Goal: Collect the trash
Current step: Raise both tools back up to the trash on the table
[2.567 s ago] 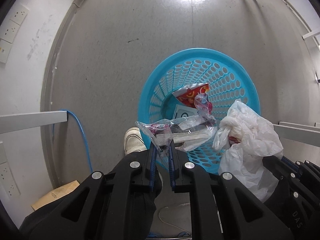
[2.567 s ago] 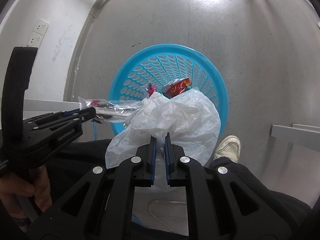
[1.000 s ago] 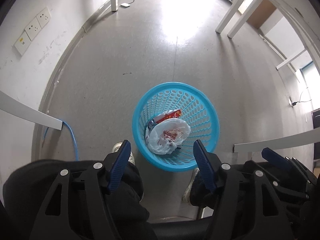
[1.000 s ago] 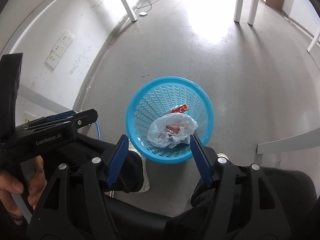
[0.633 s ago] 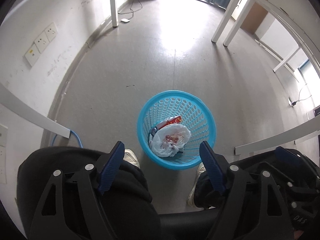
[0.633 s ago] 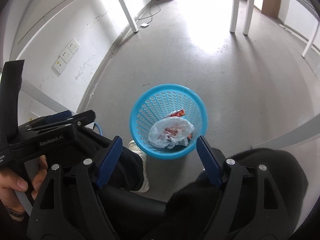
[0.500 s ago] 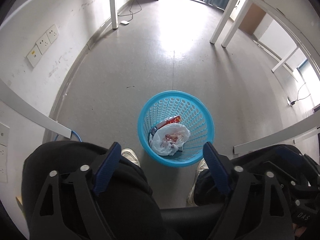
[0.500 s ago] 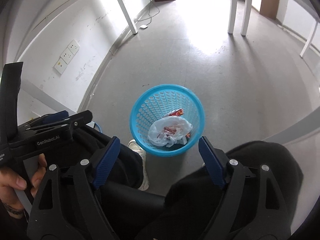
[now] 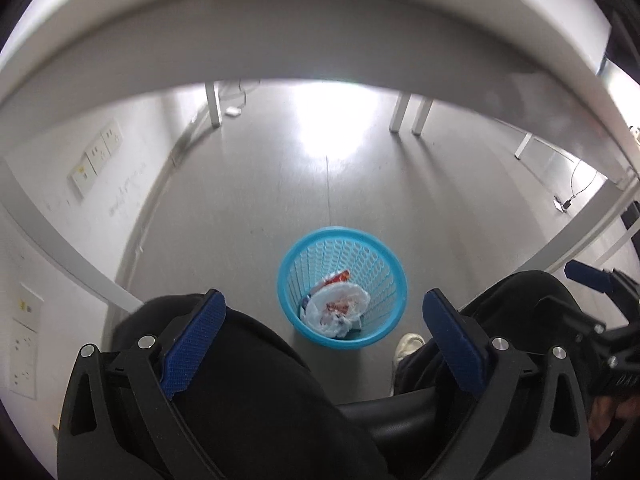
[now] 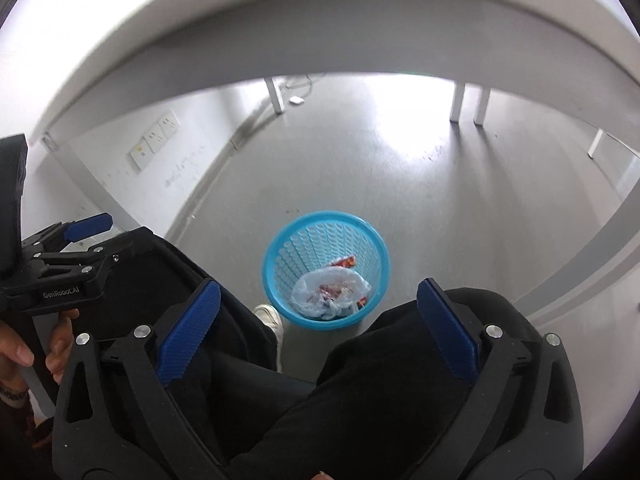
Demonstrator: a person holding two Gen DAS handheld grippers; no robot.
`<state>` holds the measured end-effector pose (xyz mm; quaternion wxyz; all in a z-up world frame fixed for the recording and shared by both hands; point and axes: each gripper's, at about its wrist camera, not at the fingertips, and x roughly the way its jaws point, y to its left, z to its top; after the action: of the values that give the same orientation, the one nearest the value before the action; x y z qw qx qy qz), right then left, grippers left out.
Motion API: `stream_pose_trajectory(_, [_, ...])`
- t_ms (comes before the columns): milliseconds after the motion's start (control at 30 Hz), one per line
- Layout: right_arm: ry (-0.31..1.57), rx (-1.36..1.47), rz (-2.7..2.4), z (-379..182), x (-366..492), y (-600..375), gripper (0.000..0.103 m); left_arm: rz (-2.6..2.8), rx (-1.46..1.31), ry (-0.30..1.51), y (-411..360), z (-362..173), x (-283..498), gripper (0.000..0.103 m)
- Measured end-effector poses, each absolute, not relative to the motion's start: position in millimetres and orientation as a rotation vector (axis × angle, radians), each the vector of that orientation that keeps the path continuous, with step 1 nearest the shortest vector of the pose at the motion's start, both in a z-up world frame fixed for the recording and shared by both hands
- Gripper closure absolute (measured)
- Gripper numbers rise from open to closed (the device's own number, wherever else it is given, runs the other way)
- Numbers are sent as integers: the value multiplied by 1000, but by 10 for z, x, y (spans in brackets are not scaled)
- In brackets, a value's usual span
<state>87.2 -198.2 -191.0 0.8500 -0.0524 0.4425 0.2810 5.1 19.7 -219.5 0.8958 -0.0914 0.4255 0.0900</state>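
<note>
Both tongs released above the bin

Left gripper and right gripper are opening, nothing between them; white plastic bag sits inside blue basket, centre frame.

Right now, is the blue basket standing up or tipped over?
Standing up. The blue basket sits on its base on the floor, its round rim facing up, with a white plastic bag inside.

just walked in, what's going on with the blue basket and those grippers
A seated person holds a gripper in each hand above a blue basket on the floor between their feet. A white plastic bag and a red wrapper lie inside it. The left gripper and right gripper are both opening, with nothing between their fingers.
</note>
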Motion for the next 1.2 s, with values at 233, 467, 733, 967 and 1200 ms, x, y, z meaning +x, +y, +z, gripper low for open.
stream_pose_trajectory(233, [847, -100, 604, -1639, 690, -2102, 9, 172, -179, 783, 197, -1867, -205, 6])
stream_pose_trajectory(467, [710, -65, 656, -1167, 571, -2141, 9, 152, -240, 670, 325, -1333, -321, 6])
stream_pose_trajectory(733, [561, -35, 651, -616, 715, -2042, 9, 199, -236, 551, 449, -855, -284, 6])
stream_pose_trajectory(967, [473, -60, 646, -264, 886, -1890, 9, 228, -243, 514, 603, -655, -115, 6])
stream_pose_trajectory(1200, [447, -64, 660, -123, 1050, -1729, 9, 238, -236, 476, 688, -457, 159, 6])
